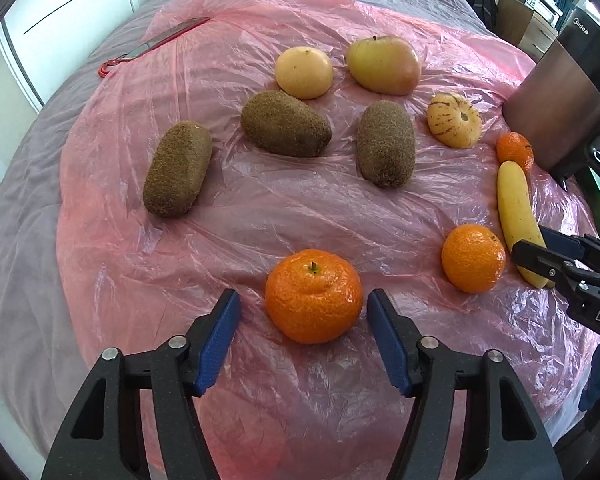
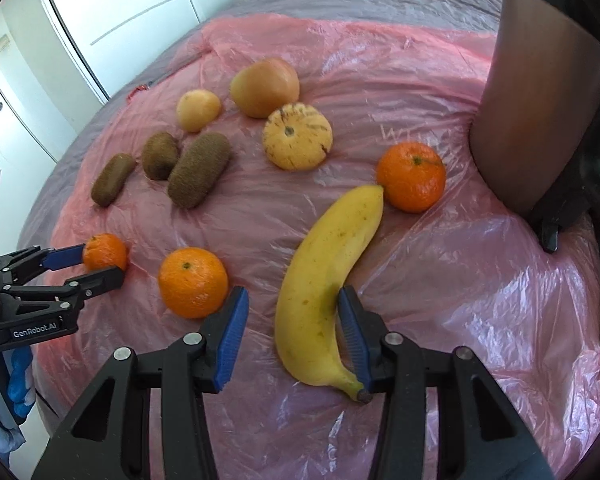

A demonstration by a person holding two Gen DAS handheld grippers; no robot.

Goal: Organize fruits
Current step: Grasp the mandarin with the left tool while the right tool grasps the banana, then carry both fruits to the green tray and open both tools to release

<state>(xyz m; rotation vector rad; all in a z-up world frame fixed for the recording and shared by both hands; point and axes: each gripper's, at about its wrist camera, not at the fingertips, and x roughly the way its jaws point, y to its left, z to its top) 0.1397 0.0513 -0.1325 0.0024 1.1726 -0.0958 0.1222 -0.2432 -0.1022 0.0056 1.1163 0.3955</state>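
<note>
At the lower centre of the left wrist view, the left gripper (image 1: 303,344) stood apart around a dimpled mandarin (image 1: 313,295), its ribbed blue pads just beside the peel but not pressing. Low in the right wrist view, the right gripper (image 2: 293,340) straddled a smooth curved banana (image 2: 327,280), its right pad touching the skin and the left pad clear. Both fruits lay on crinkled pink plastic sheet (image 1: 260,208).

Cut off at the right edge of the left wrist view: steel appliance (image 1: 560,112), top and right side out of frame. Banana (image 1: 516,216), near end hidden behind the right tool (image 1: 540,254). In the right wrist view, far red hook (image 2: 138,90) too small to identify. Blue cloth (image 2: 20,380) clipped at left edge.
</note>
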